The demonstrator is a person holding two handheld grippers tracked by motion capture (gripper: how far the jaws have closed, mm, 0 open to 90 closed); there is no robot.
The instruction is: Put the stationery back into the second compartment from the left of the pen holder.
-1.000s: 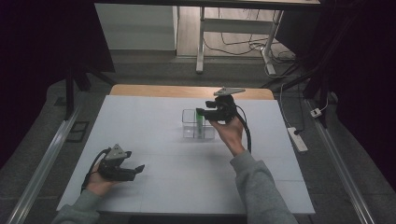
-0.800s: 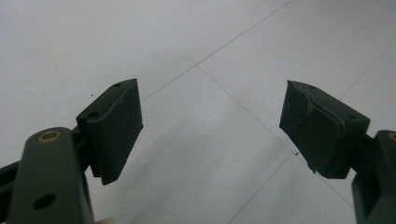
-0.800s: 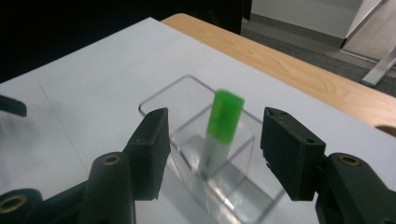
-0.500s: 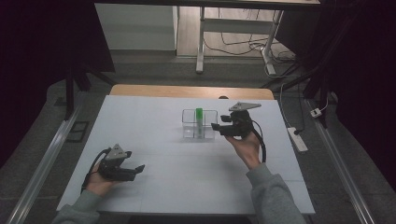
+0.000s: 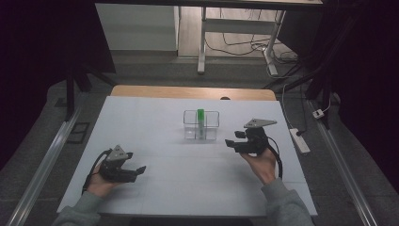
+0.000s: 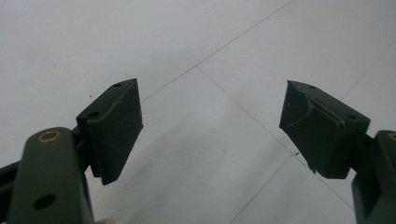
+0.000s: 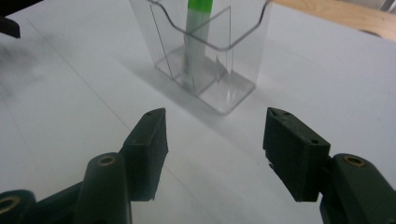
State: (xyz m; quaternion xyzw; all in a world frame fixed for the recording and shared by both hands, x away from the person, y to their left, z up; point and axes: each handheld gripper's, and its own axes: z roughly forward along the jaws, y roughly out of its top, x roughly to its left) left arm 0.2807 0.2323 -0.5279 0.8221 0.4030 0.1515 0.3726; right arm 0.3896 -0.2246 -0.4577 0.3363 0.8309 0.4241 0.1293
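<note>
I am holding the left tongs (image 5: 139, 169) low over the near-left part of the desk (image 5: 155, 117), jaws spread wide with nothing between them; in the left gripper view they are framing bare white surface and thin seams. They are sitting well apart from everything else.

Toward the middle, the clear holder (image 5: 201, 125) is standing upright, and the green pen (image 5: 201, 123) is standing in it, beside its inner divider; I cannot tell which compartment.

To the right, I am keeping the right tongs (image 5: 230, 143) just off the holder's right side, jaws spread and empty, pointing at it. In the right gripper view the holder (image 7: 205, 56) and pen (image 7: 195, 37) are sitting close ahead of the jaws.

My worry, as a judgement: the holder looks light, so pushing forward could clip its wall and slide or tip it, spilling the pen. A careless sweep might also catch the pen's top.
</note>
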